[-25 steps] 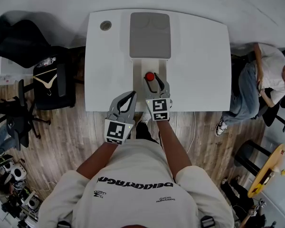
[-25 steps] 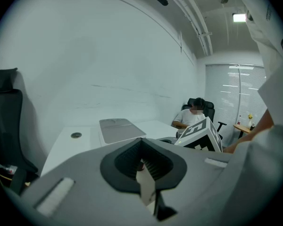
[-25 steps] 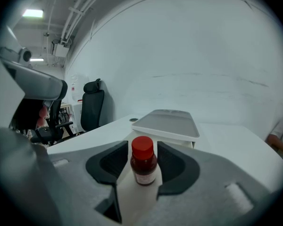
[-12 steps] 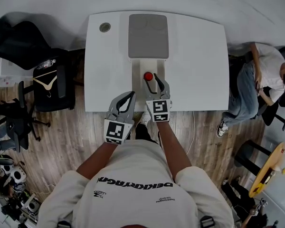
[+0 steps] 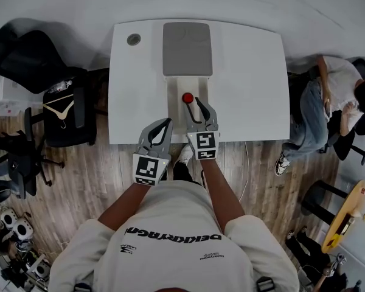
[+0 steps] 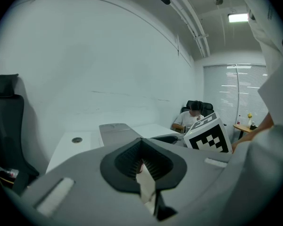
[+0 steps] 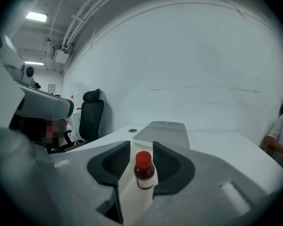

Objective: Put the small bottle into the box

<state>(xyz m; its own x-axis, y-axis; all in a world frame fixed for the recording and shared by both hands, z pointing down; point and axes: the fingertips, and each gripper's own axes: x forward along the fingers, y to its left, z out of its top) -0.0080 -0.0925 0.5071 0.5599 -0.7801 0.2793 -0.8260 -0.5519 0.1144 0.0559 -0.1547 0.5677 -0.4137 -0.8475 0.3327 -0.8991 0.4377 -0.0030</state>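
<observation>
A small brown bottle with a red cap (image 7: 144, 170) stands upright on a cream panel (image 5: 175, 105) just in front of the flat grey box (image 5: 187, 48). My right gripper (image 7: 141, 147) has its jaws on either side of the bottle and they are closing, with a thin gap still showing on each side. In the head view the bottle (image 5: 187, 97) sits at the tips of the right gripper (image 5: 194, 104). My left gripper (image 5: 168, 122) hovers over the table's near edge, shut with nothing in it; in its own view the left gripper's (image 6: 141, 142) tips meet.
The white table (image 5: 249, 84) has a round cable hole (image 5: 133, 39) at its back left corner. Black office chairs (image 5: 64, 105) stand to the left on the wooden floor. A person sits to the right of the table (image 5: 328, 102).
Both grippers and the bottle stay almost where they were. The seated person at the right has shifted a little.
</observation>
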